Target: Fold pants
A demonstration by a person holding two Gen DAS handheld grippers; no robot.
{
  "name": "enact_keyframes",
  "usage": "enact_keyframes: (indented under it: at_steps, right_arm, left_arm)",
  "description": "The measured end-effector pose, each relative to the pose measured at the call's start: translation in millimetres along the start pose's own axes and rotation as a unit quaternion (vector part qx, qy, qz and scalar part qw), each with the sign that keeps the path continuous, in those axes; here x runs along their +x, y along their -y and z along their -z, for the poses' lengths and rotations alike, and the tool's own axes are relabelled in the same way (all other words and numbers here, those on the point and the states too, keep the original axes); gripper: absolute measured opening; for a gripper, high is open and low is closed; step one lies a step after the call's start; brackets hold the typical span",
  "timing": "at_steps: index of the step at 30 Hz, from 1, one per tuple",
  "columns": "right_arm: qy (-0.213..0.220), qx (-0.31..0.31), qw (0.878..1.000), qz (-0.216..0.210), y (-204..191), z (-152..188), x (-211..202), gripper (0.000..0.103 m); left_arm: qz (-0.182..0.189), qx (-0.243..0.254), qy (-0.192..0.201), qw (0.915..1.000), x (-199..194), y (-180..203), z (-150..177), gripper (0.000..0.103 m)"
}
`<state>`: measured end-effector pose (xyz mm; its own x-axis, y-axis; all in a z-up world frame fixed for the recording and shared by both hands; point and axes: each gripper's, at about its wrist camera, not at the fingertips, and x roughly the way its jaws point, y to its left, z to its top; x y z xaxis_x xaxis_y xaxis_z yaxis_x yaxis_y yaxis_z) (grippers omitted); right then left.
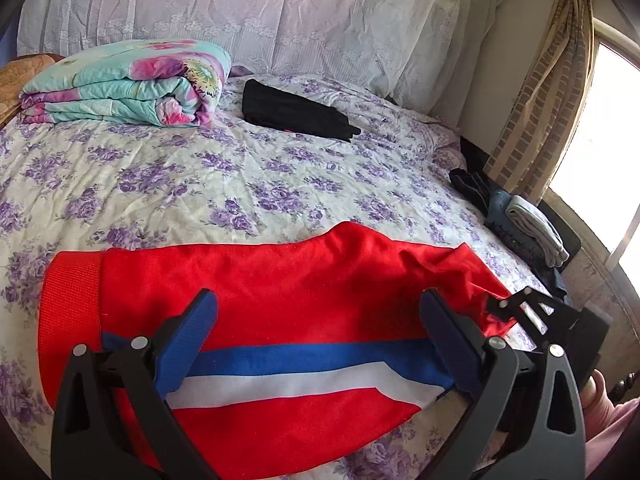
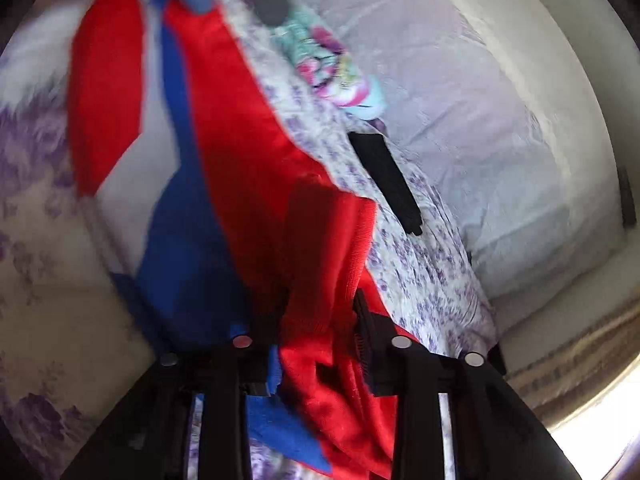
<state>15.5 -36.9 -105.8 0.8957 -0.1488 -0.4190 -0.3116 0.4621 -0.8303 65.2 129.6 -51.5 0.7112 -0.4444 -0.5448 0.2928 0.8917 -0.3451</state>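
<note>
While the left gripper (image 1: pixel 318 320) is held low over the bed, its blue-padded fingers (image 1: pixel 192 344) are spread wide, with nothing gripped between them. The red pants (image 1: pixel 260 280), marked with a blue and a white stripe, are spread flat on the flowered bedsheet (image 1: pixel 160 176) directly beneath and beyond these fingers, the ribbed waistband (image 1: pixel 72 312) lying to the left. In the blurred right wrist view, the right gripper (image 2: pixel 316 320) is seen with a bunched fold of the red pants (image 2: pixel 320 240) between its fingers; whether the pads press on the cloth cannot be told. Farther off on the bed, a folded black garment (image 1: pixel 296 112) and a rolled floral quilt (image 1: pixel 124 84) are laid near the pillows. More folded clothes (image 1: pixel 528 228) are stacked at the right edge.
</note>
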Motion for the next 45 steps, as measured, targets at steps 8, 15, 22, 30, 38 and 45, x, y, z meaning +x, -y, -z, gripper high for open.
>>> enact_keyframes:
  at_steps: [8, 15, 22, 30, 38, 45]
  right_arm:
    - [0.033, 0.114, 0.980, -0.162, 46.5, 4.8, -28.0, 0.060]
    - [0.020, 0.066, 0.993, -0.099, 24.7, 8.5, -3.7, 0.038]
    - [0.001, 0.005, 0.997, 0.082, 17.6, 13.5, 1.4, 0.027]
    - [-0.016, -0.036, 0.998, 0.047, 3.3, 16.1, 3.6, 0.041]
    - [0.059, 0.207, 0.958, -0.189, 105.4, 43.8, -41.3, 0.070]
    - [-0.014, 0.474, 0.863, -0.176, 158.0, 107.9, 47.4, 0.042]
  left_arm:
    - [0.013, -0.006, 0.004, 0.9999, -2.9, -1.4, 1.4, 0.099]
    - [0.014, -0.007, 0.005, 0.9999, -3.1, -2.3, 0.7, 0.099]
    - [0.011, -0.010, 0.003, 0.9999, -1.9, -4.3, 0.5, 0.099]
    - [0.010, -0.010, 0.001, 0.9999, 0.1, -5.0, 0.6, 0.099]
    - [0.002, -0.004, -0.002, 1.0000, 2.2, -4.5, 1.1, 0.099]
    - [-0.010, 0.005, -0.001, 0.9999, 0.1, 1.0, 0.9, 0.099]
